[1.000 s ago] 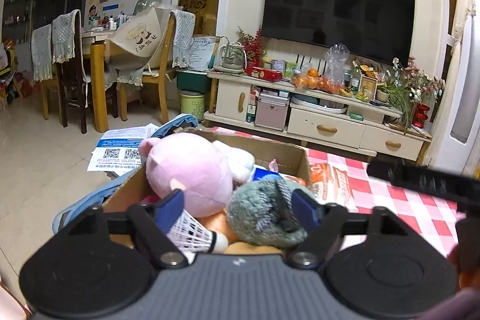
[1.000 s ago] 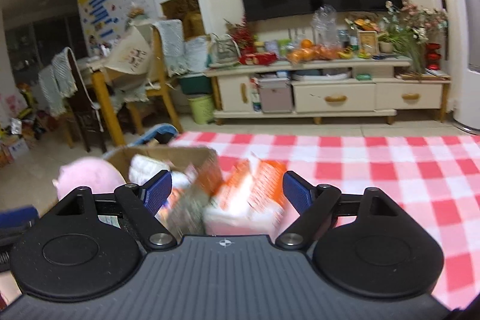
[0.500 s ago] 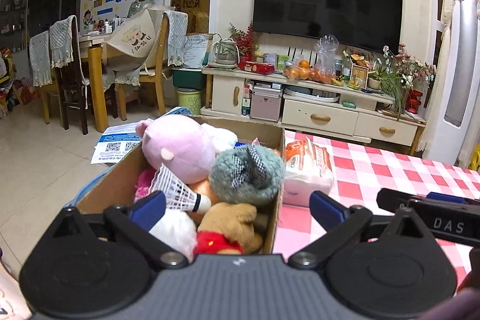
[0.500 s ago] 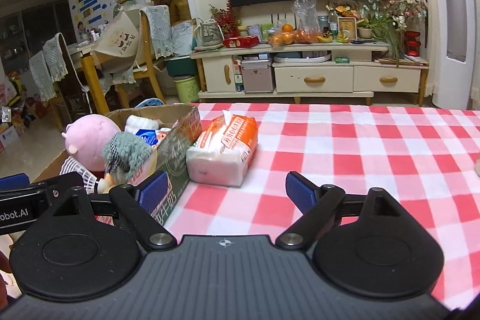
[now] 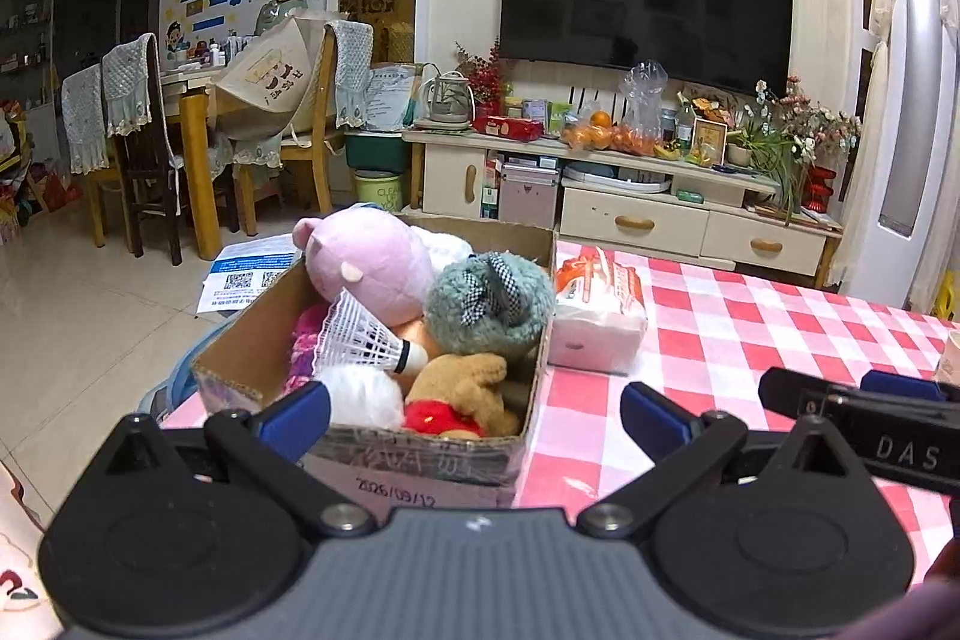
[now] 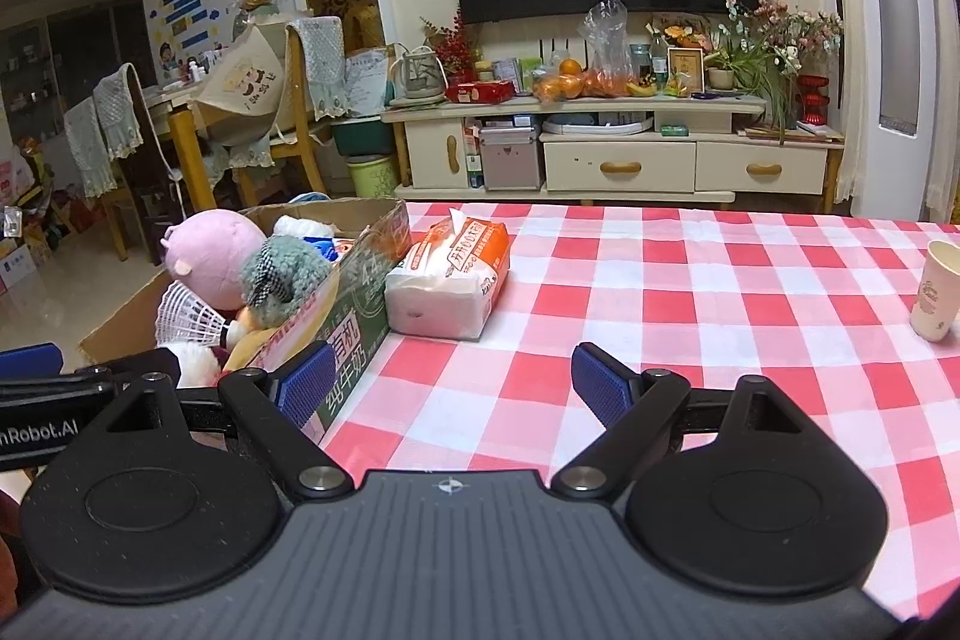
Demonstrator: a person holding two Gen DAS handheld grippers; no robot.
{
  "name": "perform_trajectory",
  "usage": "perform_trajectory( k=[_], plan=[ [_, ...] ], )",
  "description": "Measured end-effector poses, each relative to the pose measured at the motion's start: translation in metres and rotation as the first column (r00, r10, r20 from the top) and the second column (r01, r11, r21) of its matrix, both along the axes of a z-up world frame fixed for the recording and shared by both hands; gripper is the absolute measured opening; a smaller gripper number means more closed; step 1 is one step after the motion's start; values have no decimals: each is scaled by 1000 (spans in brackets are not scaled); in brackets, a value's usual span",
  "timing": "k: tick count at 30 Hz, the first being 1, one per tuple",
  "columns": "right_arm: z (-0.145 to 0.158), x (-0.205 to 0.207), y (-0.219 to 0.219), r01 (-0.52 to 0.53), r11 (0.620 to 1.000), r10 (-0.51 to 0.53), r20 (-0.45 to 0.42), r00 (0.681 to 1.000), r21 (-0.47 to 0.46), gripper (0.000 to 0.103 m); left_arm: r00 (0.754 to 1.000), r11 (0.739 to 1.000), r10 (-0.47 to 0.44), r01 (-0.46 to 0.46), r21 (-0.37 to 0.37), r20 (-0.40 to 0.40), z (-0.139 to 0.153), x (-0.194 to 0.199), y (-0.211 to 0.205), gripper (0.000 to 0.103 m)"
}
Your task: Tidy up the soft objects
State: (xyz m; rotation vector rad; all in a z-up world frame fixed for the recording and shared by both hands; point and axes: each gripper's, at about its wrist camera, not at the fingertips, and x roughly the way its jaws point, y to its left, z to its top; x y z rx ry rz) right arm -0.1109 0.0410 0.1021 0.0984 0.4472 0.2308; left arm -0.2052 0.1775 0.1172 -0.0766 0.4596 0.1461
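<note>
Standing at the very corner of the checkered table, the cardboard box is piled with plush toys, so a careless push could tip it. Both the left gripper and the right gripper are wide open and empty; the tissue pack lies just beside the box and may slip from a weak grasp.

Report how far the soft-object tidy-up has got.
Done: the pink plush, grey-green plush, brown bear and shuttlecock already sit in the cardboard box.

In hand: nothing. The left hand-held gripper has just been opening and is empty; the right hand-held gripper is open and empty too.

Left: the tissue pack lies on the checkered tablecloth beside the box.
</note>
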Motion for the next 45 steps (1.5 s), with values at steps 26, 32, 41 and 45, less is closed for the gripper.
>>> perform_trajectory(
  k=[26,32,41,45],
  plan=[
    [-3,-21,9,-17,1000,18,20,1000,-24,103,1000,1000,-4,5,-10,27,1,-23,6,102],
    [-6,-22,8,-14,1000,14,21,1000,-19,103,1000,1000,-10,11,-22,20,-3,-21,6,102],
    [-14,-17,1,-9,1000,9,6,1000,5,103,1000,1000,-18,19,-19,7,-11,-14,0,102],
    [-19,-16,-3,0,1000,0,3,1000,8,103,1000,999,-28,28,-23,-6,-16,-8,-5,102]
  ],
)
